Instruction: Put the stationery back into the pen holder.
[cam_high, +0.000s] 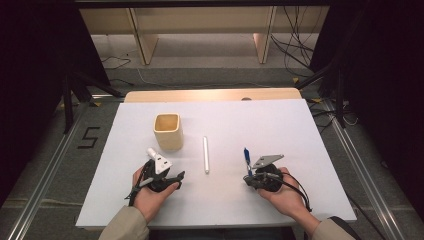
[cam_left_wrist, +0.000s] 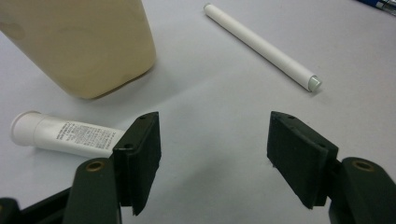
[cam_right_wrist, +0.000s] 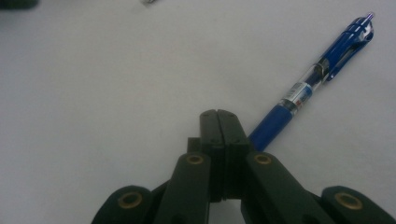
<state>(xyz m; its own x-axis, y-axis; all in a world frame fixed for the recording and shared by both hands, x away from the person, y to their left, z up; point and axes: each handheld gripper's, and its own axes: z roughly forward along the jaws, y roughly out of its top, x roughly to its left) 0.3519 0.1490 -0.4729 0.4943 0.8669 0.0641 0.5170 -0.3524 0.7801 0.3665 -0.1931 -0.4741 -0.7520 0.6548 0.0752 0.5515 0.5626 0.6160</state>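
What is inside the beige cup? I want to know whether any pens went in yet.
From above, the beige cup shows only bare inner walls near its rim. Its bottom is in shadow, so something small lying there cannot be ruled out.

- Ahead of my left gripper (cam_left_wrist: 212, 154) the white sheet (cam_high: 280, 125) lies open between tube (cam_left_wrist: 65, 134) and white stick (cam_left_wrist: 264, 45).
- The beige cup (cam_high: 167, 131) blocks my far left.
- The blue pen (cam_right_wrist: 310, 84) lies just beside my right gripper (cam_right_wrist: 219, 135).

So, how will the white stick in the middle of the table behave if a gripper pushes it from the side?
The white stick is a smooth, round, straight cylinder lying flat on the white table cover, so it will probably roll rather than slide. It looks rigid, so it should not bend. Its slim shape suggests that it is light.
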